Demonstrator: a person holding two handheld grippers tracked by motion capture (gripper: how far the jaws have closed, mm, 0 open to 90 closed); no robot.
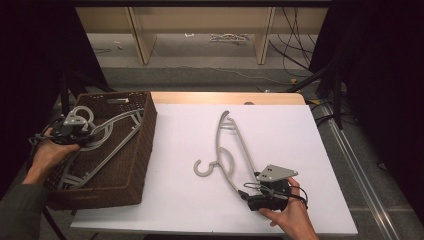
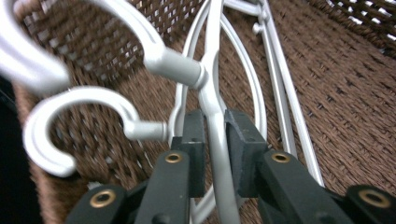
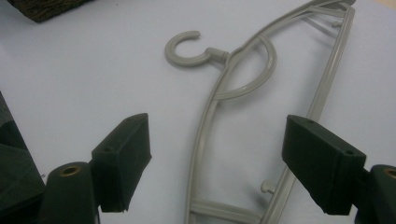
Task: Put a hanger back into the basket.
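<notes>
Left hand-held gripper (image 2: 214,140) clamping basket hanger (image 2: 212,93)

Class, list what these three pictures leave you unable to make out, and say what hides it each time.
- High view: how many hangers lie in the basket; they overlap and are small.
- Left gripper view: the nearest hook, blurred and cut by the edge.
- Right gripper view: the table hanger, lower end cut off.

Grey hanger seen between parted tongs

The tongs (image 3: 217,163) are held wide apart above the white tabletop (image 3: 84,79), on which a grey hanger (image 3: 224,93) is laid flat; its frame is framed between the two pads, its hook (image 3: 184,49) curled ahead of the tongs.
</notes>
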